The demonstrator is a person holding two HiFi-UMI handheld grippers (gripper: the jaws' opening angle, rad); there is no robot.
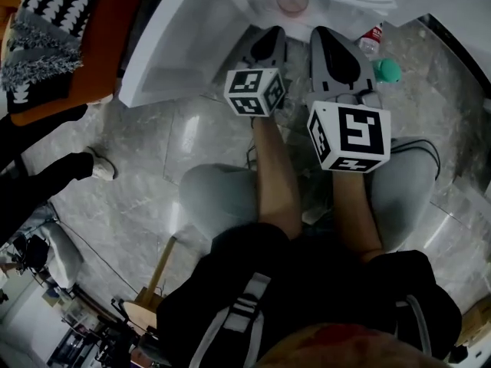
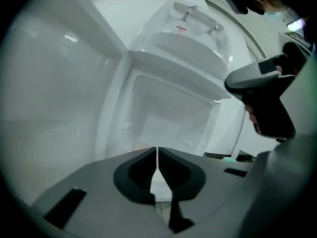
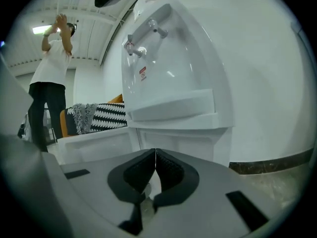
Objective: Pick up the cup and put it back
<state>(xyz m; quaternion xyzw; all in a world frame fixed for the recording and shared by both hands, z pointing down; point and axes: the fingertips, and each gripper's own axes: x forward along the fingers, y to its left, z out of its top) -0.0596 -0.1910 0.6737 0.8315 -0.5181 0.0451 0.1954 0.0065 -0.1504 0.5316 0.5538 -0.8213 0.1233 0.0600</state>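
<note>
Two hand-held grippers before a white unit (image 1: pixel 165 44). We see the left gripper (image 2: pixel 157 153) with its fingers pressed together and nothing between them; the right gripper (image 3: pixel 155 156) is likewise closed and empty. The pinkish cup (image 1: pixel 292 1) stands on the unit, untouched, just beyond the fingertips and between the two pairs. A green-capped bottle (image 1: pixel 387 70) sits right of the right fingers.
</note>
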